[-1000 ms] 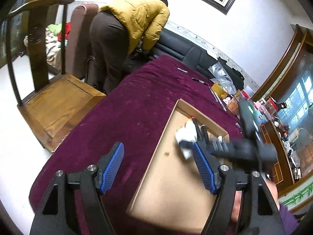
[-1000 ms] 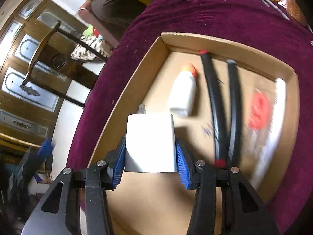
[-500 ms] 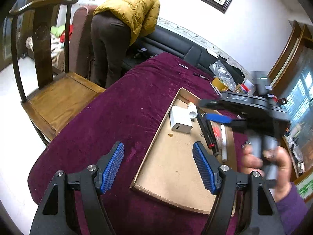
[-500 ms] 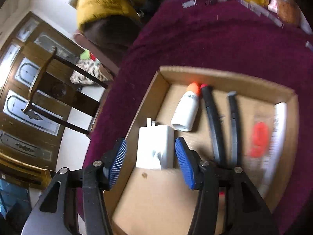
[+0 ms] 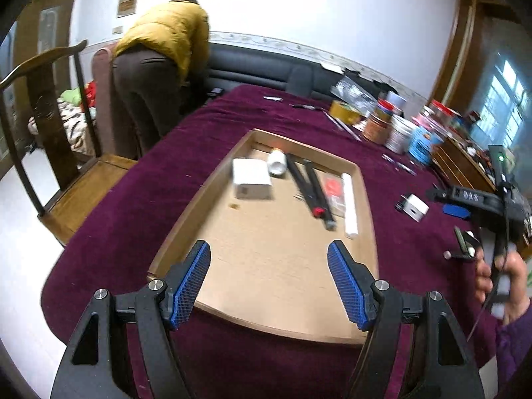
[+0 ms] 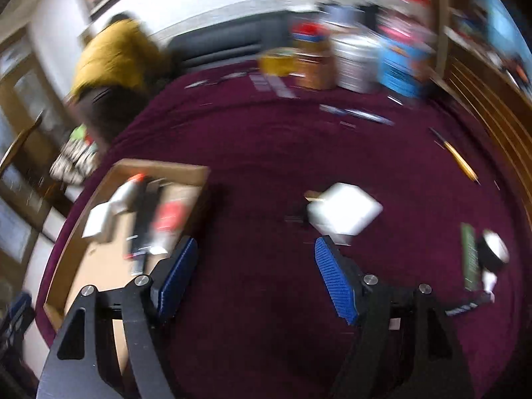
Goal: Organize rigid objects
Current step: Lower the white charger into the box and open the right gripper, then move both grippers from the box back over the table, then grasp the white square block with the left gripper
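Note:
A shallow cardboard tray (image 5: 196,199) lies on the purple cloth. In it are a white charger block (image 5: 251,179), a white bottle (image 5: 277,163), two black pens (image 5: 309,186), a red packet (image 5: 332,188) and a white tube (image 5: 349,204). My left gripper (image 5: 268,249) hangs open over the tray's near end, holding nothing. My right gripper (image 6: 255,246) is over bare cloth right of the tray (image 6: 159,166), jaws opening, nothing between them. A second white charger (image 6: 344,212) lies just beyond its right finger. The right wrist view is blurred.
A person in a yellow jacket (image 5: 166,43) bends over the dark sofa behind the table. A wooden chair (image 5: 50,133) stands at the left. Cans and jars (image 5: 399,126) crowd the back right. A pencil (image 6: 460,161), a green strip (image 6: 468,256) and pens lie on the cloth.
My right gripper let go of the white charger block in the tray, opened and swung right, out over the cloth. My left gripper shifted and now faces the tray squarely.

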